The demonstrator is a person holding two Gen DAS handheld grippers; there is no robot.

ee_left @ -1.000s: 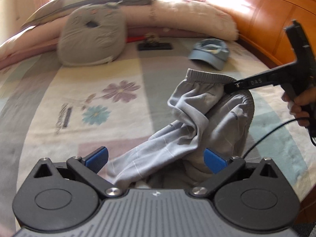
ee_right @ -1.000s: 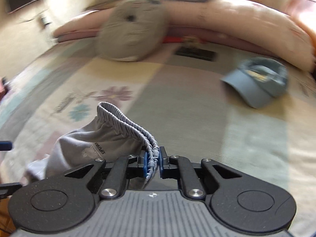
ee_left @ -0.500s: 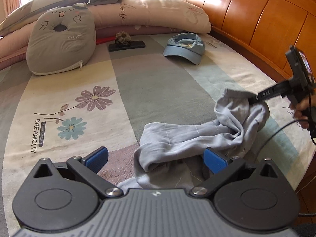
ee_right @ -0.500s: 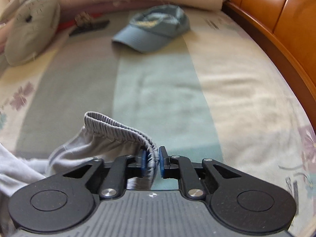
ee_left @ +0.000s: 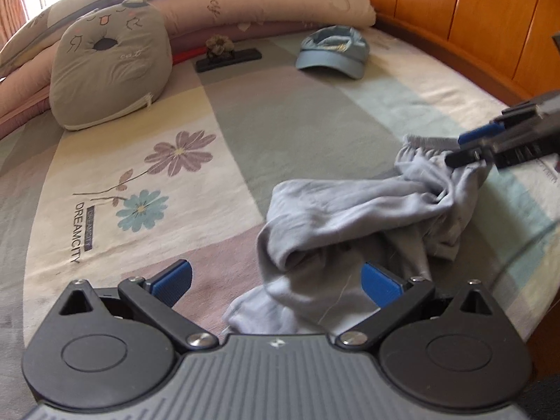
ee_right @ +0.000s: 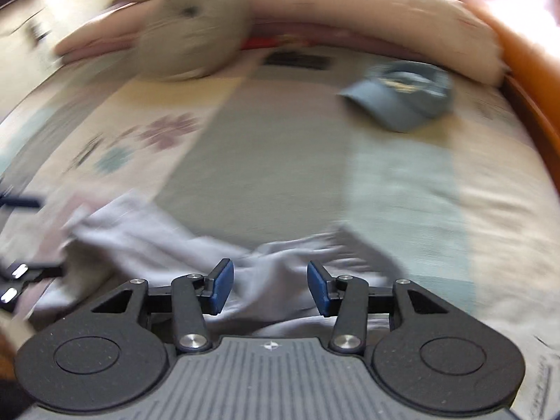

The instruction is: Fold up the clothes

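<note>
Grey trousers (ee_left: 353, 217) lie crumpled on the near part of the bed (ee_left: 290, 112), on the patchwork bedspread where a mauve patch meets a grey-green one. Their gathered elastic waistband (ee_left: 425, 141) points toward the wooden headboard side, while the rest of the cloth bunches in thick folds toward the near edge of the mattress.

The left gripper (ee_left: 276, 281) hovers low over the near end of the heap with its jaws spread wide; its blue pads (ee_left: 175, 280) stand on either side of the fabric and do not press on it, so it grasps nothing.

The right gripper (ee_right: 269, 288) sits just over the waistband end. Its jaws are opening; grey cloth lies in the gap between its blue pads (ee_right: 220, 285) without being pinched, though the right wrist view is heavily smeared by motion. In the left wrist view this gripper (ee_left: 470, 147) shows at the right edge, its tips right at the waistband.

Farther up the bed rest a blue cap (ee_left: 332, 52), a grey cat-face cushion (ee_left: 112, 73) and a dark flat object (ee_left: 229, 59), all well apart from the trousers. Long pink pillows (ee_left: 280, 3) line the far side
</note>
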